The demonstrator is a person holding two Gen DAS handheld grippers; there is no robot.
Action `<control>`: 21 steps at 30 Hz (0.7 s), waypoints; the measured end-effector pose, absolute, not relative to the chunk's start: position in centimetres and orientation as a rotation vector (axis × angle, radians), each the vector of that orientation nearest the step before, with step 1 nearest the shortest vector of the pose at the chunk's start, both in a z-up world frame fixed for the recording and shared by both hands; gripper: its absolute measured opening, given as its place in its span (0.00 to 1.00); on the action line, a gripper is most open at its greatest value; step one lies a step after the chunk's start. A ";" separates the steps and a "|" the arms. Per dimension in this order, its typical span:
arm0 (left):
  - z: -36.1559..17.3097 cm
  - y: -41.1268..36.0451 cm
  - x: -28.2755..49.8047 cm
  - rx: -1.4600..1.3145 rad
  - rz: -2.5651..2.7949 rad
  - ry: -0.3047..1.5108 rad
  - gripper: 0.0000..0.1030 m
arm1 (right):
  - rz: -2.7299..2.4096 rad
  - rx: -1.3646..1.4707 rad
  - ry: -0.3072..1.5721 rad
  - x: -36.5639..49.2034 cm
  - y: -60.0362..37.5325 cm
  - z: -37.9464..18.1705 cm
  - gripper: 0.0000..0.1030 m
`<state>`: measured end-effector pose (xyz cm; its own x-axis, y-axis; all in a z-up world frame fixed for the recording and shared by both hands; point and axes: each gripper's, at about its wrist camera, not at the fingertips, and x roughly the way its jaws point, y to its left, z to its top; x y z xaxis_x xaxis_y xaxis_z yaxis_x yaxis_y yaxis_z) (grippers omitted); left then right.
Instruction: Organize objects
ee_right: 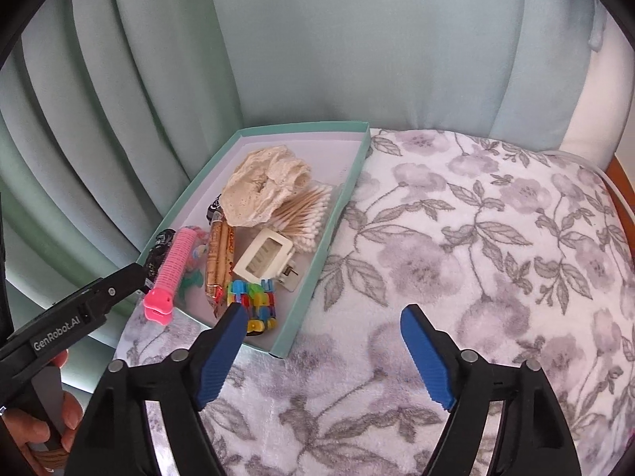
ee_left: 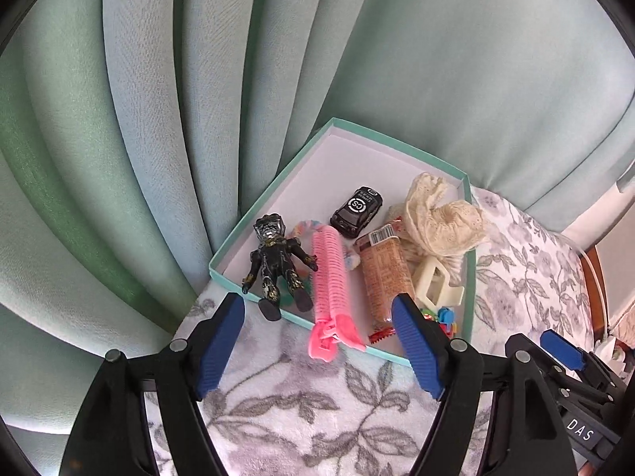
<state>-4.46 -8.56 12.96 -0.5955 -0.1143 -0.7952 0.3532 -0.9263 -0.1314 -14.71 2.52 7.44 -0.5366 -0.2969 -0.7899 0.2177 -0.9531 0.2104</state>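
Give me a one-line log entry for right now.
left hand-held gripper: open, empty | right hand-held gripper: open, empty | teal box: holds toys, clips | pink hair roller: overhangs near rim

Black grippers, blue ribbed fingers ("GenRobot.AI" lettering)
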 end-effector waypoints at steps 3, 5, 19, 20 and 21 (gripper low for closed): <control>13.2 -7.7 -4.2 1.235 -2.564 0.373 0.83 | -2.547 1.316 -0.124 -14.0 3.4 7.8 0.98; 13.4 -7.3 -3.8 1.218 -2.570 0.356 0.84 | -2.563 1.312 -0.123 -13.6 4.0 7.8 1.00; 13.3 -3.9 -1.9 1.212 -2.618 0.272 0.97 | -2.626 1.336 -0.173 -11.0 8.4 7.9 1.00; 13.1 -3.4 -1.7 1.219 -2.618 0.255 0.97 | -2.633 1.338 -0.175 -10.8 8.7 7.9 1.00; 13.0 -3.0 -1.5 1.228 -2.617 0.237 0.97 | -2.640 1.341 -0.177 -10.5 9.1 7.9 1.00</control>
<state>-1.53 -3.01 12.97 -0.6177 -0.1478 -0.7724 0.2842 -0.9578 -0.0439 -10.50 9.07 7.86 -0.5791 -0.2089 -0.7880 0.1016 -0.9776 0.1845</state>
